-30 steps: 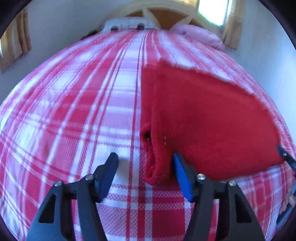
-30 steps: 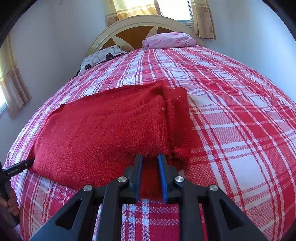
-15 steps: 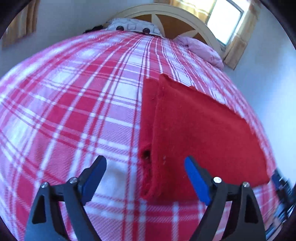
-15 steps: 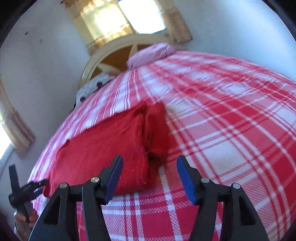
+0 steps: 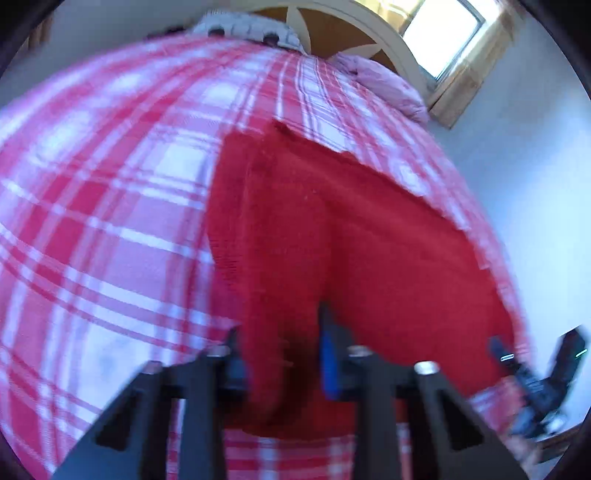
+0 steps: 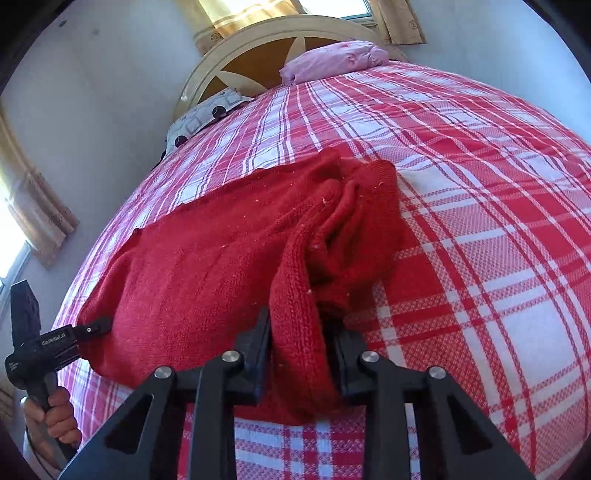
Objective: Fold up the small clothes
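Observation:
A red knitted garment (image 5: 332, 236) lies folded on the red-and-white plaid bed (image 5: 110, 206). My left gripper (image 5: 280, 354) is shut on its near left corner, with folded fabric bunched between the fingers. In the right wrist view the same garment (image 6: 207, 266) spreads to the left, and my right gripper (image 6: 299, 350) is shut on its thick near right edge, which is lifted slightly. The left gripper (image 6: 92, 326) shows at the garment's far left corner in the right wrist view. The right gripper (image 5: 532, 373) shows blurred at the lower right of the left wrist view.
A pink pillow (image 6: 332, 61) and a patterned pillow (image 6: 203, 118) lie by the cream headboard (image 6: 266, 40). Walls close in on both sides, with curtained windows (image 5: 443, 33). The plaid bedspread (image 6: 480, 221) stretches to the right of the garment.
Both grippers were open half a second ago, just short of the garment's near edge. They have moved forward and shut on its two near corners; the right edge is bunched and raised.

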